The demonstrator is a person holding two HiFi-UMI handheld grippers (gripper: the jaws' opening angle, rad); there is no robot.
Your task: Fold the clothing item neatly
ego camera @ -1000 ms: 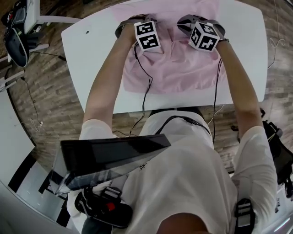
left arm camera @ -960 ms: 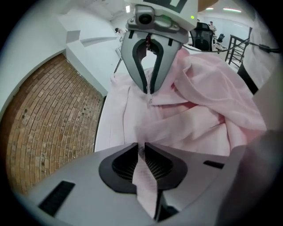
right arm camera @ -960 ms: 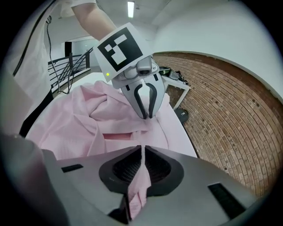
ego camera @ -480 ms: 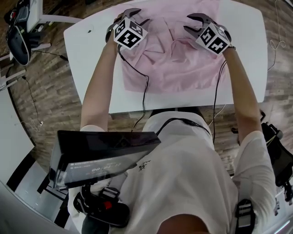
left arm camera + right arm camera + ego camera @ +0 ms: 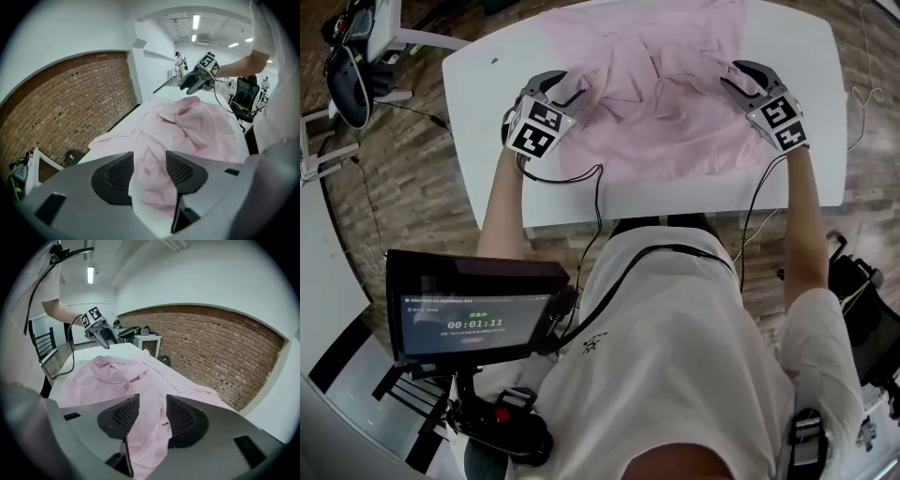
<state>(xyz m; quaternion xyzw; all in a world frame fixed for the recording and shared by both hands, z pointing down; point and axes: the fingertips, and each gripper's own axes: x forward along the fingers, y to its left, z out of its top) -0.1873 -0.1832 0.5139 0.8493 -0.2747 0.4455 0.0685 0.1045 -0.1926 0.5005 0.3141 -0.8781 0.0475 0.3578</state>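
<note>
Across the middle of the white bench (image 5: 811,42) lies the rumpled pale-pink cloth shirt (image 5: 661,112). It sits between the left gripper (image 5: 567,91) and the right gripper (image 5: 733,77), one over each side hem and equally near. Both have just been opening and stand spread, with cloth showing through each gap but not pinched.

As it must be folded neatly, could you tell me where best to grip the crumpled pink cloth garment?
Likely the near hem corners of the pink cloth garment, from its left and right sides: that edge lies flat on the white table, while the middle is bunched.
</note>
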